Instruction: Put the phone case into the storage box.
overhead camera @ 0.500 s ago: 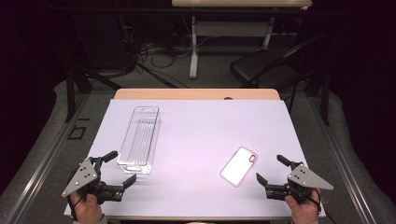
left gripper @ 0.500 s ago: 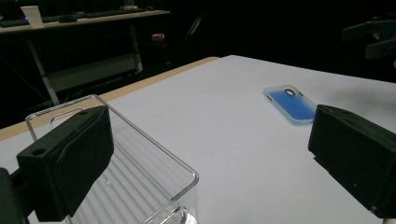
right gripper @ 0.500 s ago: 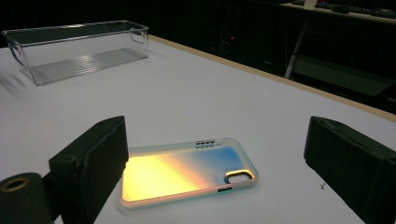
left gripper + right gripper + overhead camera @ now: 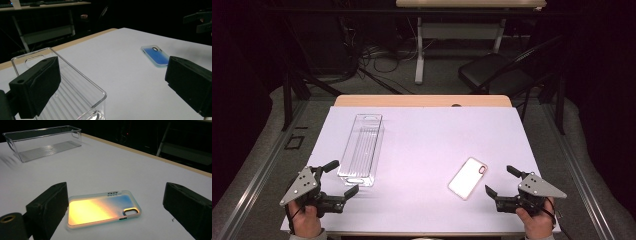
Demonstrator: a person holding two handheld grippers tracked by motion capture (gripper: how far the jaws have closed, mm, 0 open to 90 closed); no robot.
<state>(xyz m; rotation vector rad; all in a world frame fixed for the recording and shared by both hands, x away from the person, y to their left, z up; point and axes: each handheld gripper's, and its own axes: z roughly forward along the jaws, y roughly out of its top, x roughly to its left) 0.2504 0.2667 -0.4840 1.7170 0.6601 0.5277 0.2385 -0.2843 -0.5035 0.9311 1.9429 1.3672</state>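
High view: both grippers, left [image 4: 339,179] and right [image 4: 502,181], jaws spread empty, flank clear bin [image 4: 361,148] and phone case [image 4: 468,178], poised to grab

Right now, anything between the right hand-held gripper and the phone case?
Nothing visible. The right hand-held gripper has its jaws open toward the phone case, which lies flat with bare white table cover between them. The clear plastic bin sits far off to the left.

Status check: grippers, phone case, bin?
Left gripper open beside clear bin. Right gripper open, empty, near phone case. Case flat on table. Nothing between.
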